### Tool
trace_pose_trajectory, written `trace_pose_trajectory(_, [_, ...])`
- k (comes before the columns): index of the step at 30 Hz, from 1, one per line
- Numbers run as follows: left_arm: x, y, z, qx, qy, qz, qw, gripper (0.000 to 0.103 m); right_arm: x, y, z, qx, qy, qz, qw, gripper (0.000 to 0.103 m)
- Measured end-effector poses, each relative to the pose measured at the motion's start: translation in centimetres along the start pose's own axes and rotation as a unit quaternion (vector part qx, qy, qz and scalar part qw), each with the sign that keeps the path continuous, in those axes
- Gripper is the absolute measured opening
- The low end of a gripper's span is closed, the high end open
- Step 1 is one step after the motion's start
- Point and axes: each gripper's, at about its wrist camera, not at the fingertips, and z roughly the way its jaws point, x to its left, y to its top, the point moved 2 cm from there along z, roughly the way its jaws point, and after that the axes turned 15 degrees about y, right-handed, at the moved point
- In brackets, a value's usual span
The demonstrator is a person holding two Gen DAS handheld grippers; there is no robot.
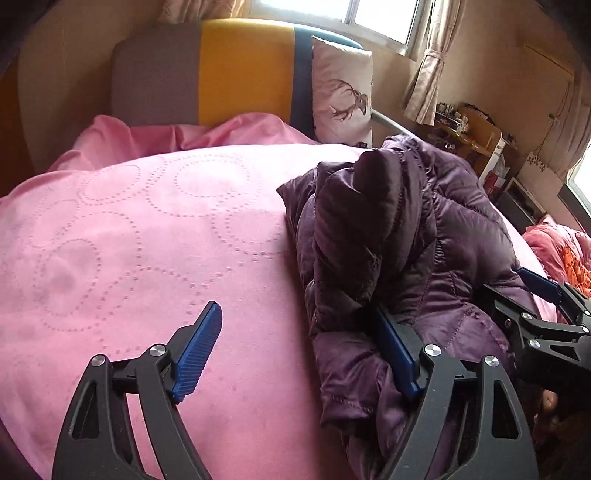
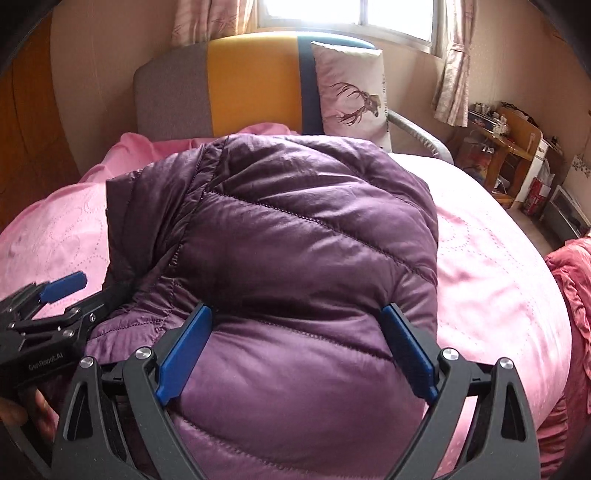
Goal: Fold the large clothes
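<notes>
Scene: A bedroom, with a purple quilted jacket point(image 2: 295, 240) bundled on a pink bedspread point(image 1: 129, 240) stitched in dotted circles.

Jacket: It lies in a puffy heap toward the foot and the right half of the bed as the left wrist view has it; one bunched fold point(image 1: 369, 206) rises above the rest.

Left gripper point(image 1: 303, 350): Spread wide, clenching nothing. Its right blue pad point(image 1: 397, 354) presses into the jacket's edge, while the left pad point(image 1: 199, 350) hangs over bare bedspread. It also shows in the right wrist view point(image 2: 74, 295), low at the jacket's left side.

Right gripper point(image 2: 295, 350): Parted wide as well, one blue pad point(image 2: 184, 354) on each side of a swollen panel of the jacket. The cloth bulges between the pads; whether they pinch it or only rest against it cannot be told.

Headboard point(image 2: 251, 85): Padded panels of grey, yellow and dark blue, standing behind the bedding.

Pillow point(image 2: 354, 92): White, printed with a deer's head and antlers, propped upright against the headboard's right end.

Window point(image 2: 343, 18): Bright daylight behind the headboard, with pale patterned curtains point(image 2: 454, 62) at the sides.

Right of the bed: A cluttered wooden desk point(image 2: 506, 140) by the wall, and a reddish quilt point(image 2: 572, 280) at the bedspread's edge.
</notes>
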Motion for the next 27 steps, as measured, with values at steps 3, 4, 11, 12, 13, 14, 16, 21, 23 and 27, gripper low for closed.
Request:
trace_pose_trajectory(3, [-0.1,-0.1,-1.7,-0.021,0.008,0.003,0.9997,0.085,0.8,-0.6,-1.6,-0.010,0.001,0.007,1.000,0.092])
trace_pose_trajectory(4, [-0.1,-0.1,-2.1,-0.024,0.010,0.004,0.9997,0.085,1.1,-0.8,-2.1,-0.011,0.002,0.008,1.000,0.093])
trace_pose_trajectory(11, [-0.1,-1.4,-3.5,-0.028,0.006,0.005,0.9996,0.089,3.1,-3.3,-4.0,-0.010,0.003,0.005,1.000,0.093])
trace_pose_trajectory(12, [-0.1,-1.7,-3.7,-0.030,0.007,0.006,0.9995,0.089,3.4,-3.8,-4.1,-0.009,-0.001,0.003,1.000,0.093])
trace_pose_trajectory(13, [-0.1,-1.9,-3.8,-0.031,0.008,0.007,0.9994,0.089,3.7,-4.2,-4.1,-0.007,-0.004,0.001,1.000,0.093])
trace_pose_trajectory(14, [-0.1,-2.0,-3.6,-0.031,0.009,0.009,0.9994,0.089,4.0,-4.8,-4.1,-0.005,-0.007,-0.002,1.000,0.093])
trace_pose_trajectory(16, [-0.1,-2.5,-3.4,-0.028,0.012,0.011,0.9995,0.089,4.4,-5.5,-3.6,0.000,-0.016,-0.003,1.000,0.094])
trace_pose_trajectory(21, [0.7,-3.2,-2.9,-0.014,0.015,0.002,0.9998,0.090,5.2,-5.9,-3.7,0.001,-0.034,-0.007,0.999,0.094])
trace_pose_trajectory(23, [1.1,-3.2,-3.8,-0.026,0.016,-0.002,0.9995,0.092,5.3,-5.8,-4.5,-0.003,-0.032,0.005,0.999,0.094])
trace_pose_trajectory(27, [2.1,-3.5,-5.8,-0.045,0.019,-0.016,0.9987,0.095,6.1,-6.1,-6.9,-0.027,-0.055,0.028,0.998,0.098])
